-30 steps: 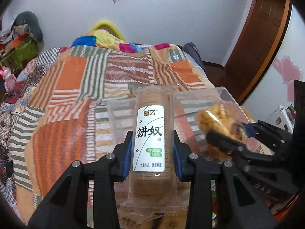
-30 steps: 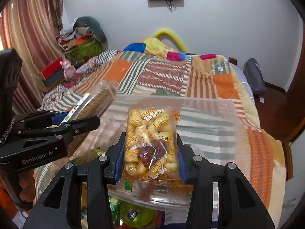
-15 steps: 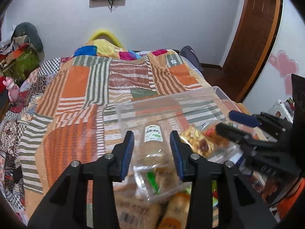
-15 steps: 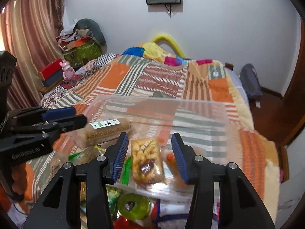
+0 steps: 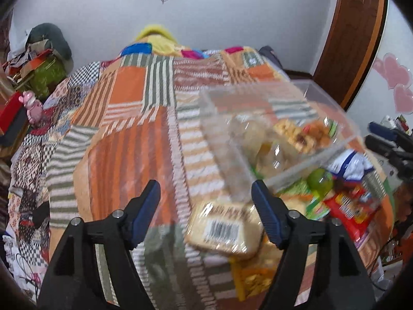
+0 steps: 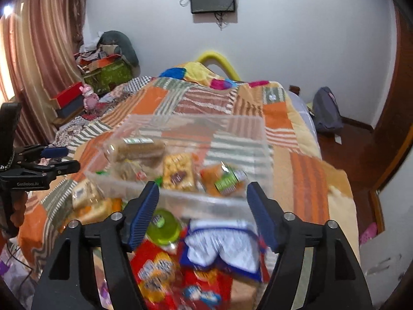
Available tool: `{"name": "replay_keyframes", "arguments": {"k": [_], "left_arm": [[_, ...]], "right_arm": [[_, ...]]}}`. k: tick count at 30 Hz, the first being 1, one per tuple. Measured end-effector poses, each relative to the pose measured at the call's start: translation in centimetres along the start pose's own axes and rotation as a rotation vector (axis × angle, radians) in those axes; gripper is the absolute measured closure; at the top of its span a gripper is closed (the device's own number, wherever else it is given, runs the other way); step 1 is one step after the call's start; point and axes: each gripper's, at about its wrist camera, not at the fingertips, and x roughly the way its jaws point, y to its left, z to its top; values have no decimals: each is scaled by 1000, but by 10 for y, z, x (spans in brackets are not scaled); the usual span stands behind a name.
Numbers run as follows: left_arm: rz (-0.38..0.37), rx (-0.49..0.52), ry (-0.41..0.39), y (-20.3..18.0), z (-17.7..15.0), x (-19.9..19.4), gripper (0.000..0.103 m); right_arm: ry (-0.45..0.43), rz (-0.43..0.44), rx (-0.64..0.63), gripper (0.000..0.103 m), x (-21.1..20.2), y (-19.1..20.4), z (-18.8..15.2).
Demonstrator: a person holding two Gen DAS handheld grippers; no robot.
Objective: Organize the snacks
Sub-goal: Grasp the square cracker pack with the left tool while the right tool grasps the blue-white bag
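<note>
A clear plastic bin (image 6: 258,139) sits on the patchwork bed; it also shows in the left wrist view (image 5: 214,108). Inside lie a brown biscuit roll (image 6: 139,149), a yellow snack pack (image 6: 179,171) and an orange pack (image 6: 224,180). My left gripper (image 5: 206,209) is open and empty, above a barcoded bread pack (image 5: 222,230) near the bin. My right gripper (image 6: 202,214) is open and empty, above a green cup (image 6: 162,226), a white-blue bag (image 6: 222,245) and red packs (image 6: 160,271).
The patchwork quilt (image 5: 124,134) covers the bed. More loose snacks lie in front of the bin (image 5: 348,204). Boxes and a pink toy (image 6: 89,97) stand at the left wall. A wooden door (image 5: 356,33) is at the right.
Both grippers let go of their packs, which now lie in the bin. Both have opened wide and drawn back over the loose snack pile.
</note>
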Motion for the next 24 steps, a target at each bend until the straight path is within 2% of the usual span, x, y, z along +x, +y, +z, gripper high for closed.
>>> {"name": "replay_keyframes", "arguments": {"k": [3, 5, 7, 10, 17, 20, 24], "left_arm": [[-26, -4, 67, 6, -16, 14, 26], [-44, -11, 95, 8, -24, 21, 26], [-50, -17, 90, 7, -30, 24, 24], [-48, -26, 78, 7, -32, 25, 17], [-76, -30, 76, -1, -32, 28, 14], [-78, -21, 88, -5, -34, 33, 12], [-69, -11, 97, -10, -36, 42, 11]], "right_arm": [[20, -14, 18, 18, 0, -6, -12], [32, -32, 22, 15, 1, -10, -20], [51, -46, 29, 13, 5, -13, -25], [83, -44, 35, 13, 12, -16, -31], [134, -44, 76, 13, 33, -24, -37], [157, 7, 122, 13, 39, -30, -40], [168, 21, 135, 12, 40, -31, -43]]}}
